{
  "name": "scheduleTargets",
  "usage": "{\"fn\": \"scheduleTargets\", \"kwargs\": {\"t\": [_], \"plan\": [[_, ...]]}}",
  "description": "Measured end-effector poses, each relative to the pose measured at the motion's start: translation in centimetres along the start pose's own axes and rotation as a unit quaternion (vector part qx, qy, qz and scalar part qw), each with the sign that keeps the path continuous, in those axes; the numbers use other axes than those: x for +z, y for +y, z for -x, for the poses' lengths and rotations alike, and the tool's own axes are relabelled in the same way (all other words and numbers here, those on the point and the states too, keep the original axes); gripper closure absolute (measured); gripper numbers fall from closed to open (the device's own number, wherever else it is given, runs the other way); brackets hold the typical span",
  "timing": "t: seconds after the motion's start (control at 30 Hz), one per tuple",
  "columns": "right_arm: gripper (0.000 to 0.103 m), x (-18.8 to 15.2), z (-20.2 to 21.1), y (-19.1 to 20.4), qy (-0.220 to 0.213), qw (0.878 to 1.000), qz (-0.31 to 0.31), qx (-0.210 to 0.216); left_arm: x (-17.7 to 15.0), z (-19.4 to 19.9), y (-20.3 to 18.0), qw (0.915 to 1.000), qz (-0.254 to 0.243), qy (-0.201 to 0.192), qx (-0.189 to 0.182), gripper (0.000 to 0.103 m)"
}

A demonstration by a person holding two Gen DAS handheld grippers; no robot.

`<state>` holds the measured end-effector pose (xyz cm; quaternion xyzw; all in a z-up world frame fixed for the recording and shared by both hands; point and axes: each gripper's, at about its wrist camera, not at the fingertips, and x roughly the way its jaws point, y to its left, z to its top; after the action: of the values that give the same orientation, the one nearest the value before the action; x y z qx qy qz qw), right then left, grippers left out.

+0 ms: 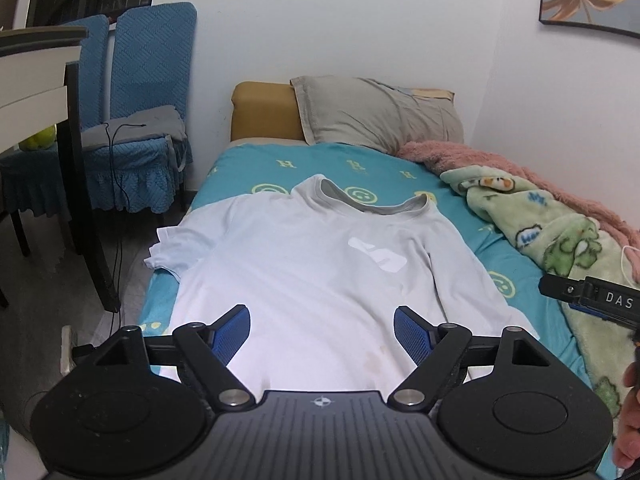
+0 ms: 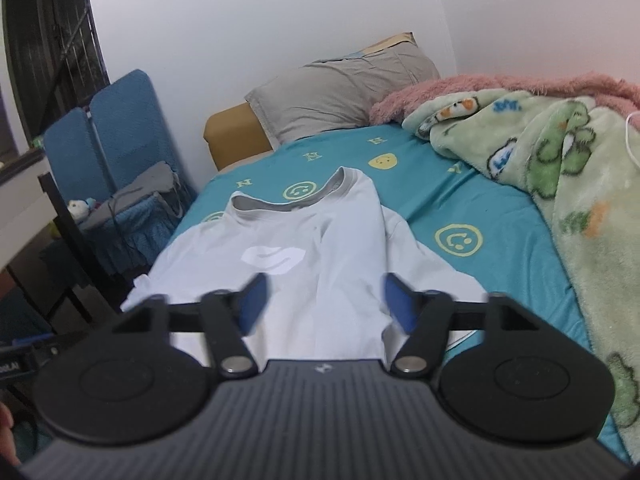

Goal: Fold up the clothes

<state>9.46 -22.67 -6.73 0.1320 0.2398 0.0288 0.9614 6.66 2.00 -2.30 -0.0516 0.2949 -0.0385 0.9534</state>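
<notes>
Left gripper (image 1: 322, 330): jaws spread wide, nothing between the blue pads (image 1: 234, 332) but bare shirt cloth below and ahead. Right gripper (image 2: 324, 300): also released, pads apart, holding nothing; view slightly blurred. Whether either one touches the fabric can't be told.

White T-shirt (image 1: 304, 272) lies flat, front up, directly ahead of both sets of jaws on the teal smiley bedsheet (image 1: 256, 156). Hem end is nearest the jaws, collar (image 1: 360, 204) at the far end toward the grey pillow (image 1: 372, 112). So the long axis runs straight away from the jaws, hem to collar.

In the left wrist view the left sleeve (image 1: 176, 248) spreads out to the left of the jaws, at the bed edge. The right-side sleeve (image 2: 424, 256) seems folded or bunched along the body, just right of the right jaws' line. The left gripper sits about over the shirt's midline; the right gripper is over the right half, nearer that right edge. The right gripper's tip also shows at the far right of the left wrist view, so the two are well apart sideways.

Judgement: folding barely begun. Likely next is grabbing a side edge or sleeve, each gripper taking its own side.

Beyond: green cartoon blanket (image 2: 560, 184) right of the jaws, blue chairs (image 1: 136, 92) to the left.
</notes>
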Motion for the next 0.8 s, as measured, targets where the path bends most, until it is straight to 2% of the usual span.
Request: {"fn": "scheduleTargets", "kwargs": {"t": [0.13,0.17,0.2,0.27,0.53,0.67,0.73,0.77,0.8], "plan": [[0.044,0.0,0.4,-0.1,-0.029,1.0,-0.001,0.004,0.1,-0.4,0.6,1.0,0.006,0.004,0.002,0.022],[0.037,0.1,0.4,-0.1,-0.035,0.999,-0.003,0.003,0.1,-0.4,0.8,1.0,0.007,0.005,0.003,0.022],[0.022,0.2,0.3,-0.2,-0.039,0.999,-0.005,0.0,0.1,-0.5,0.8,1.0,0.007,0.006,0.002,0.022],[0.013,0.2,0.0,-0.5,-0.043,0.999,-0.014,-0.007,0.0,-0.6,0.9,0.9999,0.005,0.009,0.002,0.022],[0.013,0.3,-1.4,-1.9,-0.019,0.999,-0.032,-0.01,-0.3,-1.2,0.2,0.9998,-0.014,0.012,0.003,0.021],[0.013,1.6,-2.8,-4.7,-0.009,0.998,-0.069,0.003,-0.5,-1.7,0.2,0.9997,-0.018,0.017,0.007,0.021],[0.013,2.4,-4.6,-7.0,0.013,0.997,-0.081,-0.015,-0.6,-2.0,0.4,0.9996,-0.016,0.021,0.009,0.021],[0.018,2.8,-5.5,-8.1,0.024,0.996,-0.087,-0.024,-0.6,-2.2,0.4,0.9996,-0.016,0.022,0.011,0.021],[0.031,3.1,-6.4,-9.2,0.035,0.995,-0.092,-0.034,-0.6,-2.4,0.6,0.9996,-0.015,0.022,0.012,0.021]]}}
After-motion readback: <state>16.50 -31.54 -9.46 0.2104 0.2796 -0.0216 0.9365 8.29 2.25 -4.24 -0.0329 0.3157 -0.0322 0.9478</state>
